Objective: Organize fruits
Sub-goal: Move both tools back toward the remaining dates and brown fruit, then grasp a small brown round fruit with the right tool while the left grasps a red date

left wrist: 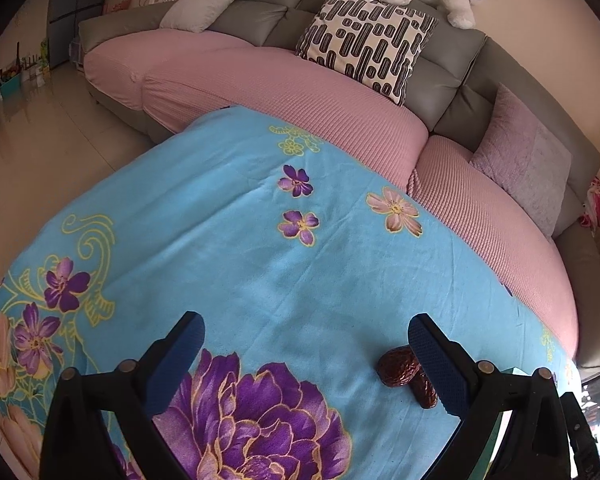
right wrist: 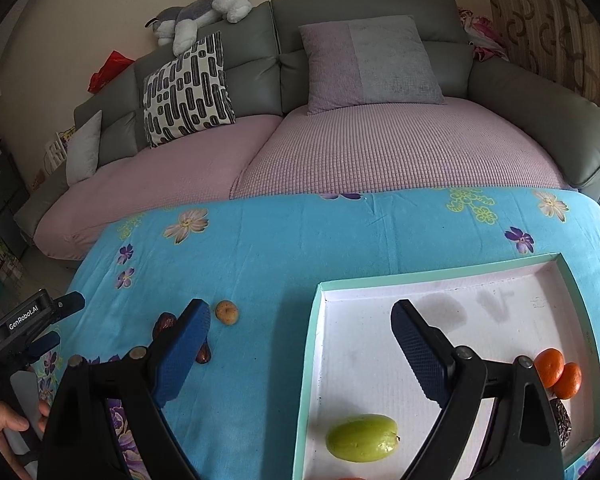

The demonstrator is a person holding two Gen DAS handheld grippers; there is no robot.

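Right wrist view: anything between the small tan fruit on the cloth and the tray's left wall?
Nothing. In the right wrist view, only bare blue floral cloth lies between the small tan fruit and the tray.

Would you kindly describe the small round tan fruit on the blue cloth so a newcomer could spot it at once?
Start at the shallow teal-rimmed tray on the blue floral cloth, seen from the right wrist. Look to the tray's left, past a strip of bare cloth, for the small round tan fruit. Its neighbours, the dark red dates, are wrinkled and oblong; it alone is pale, smooth and round.
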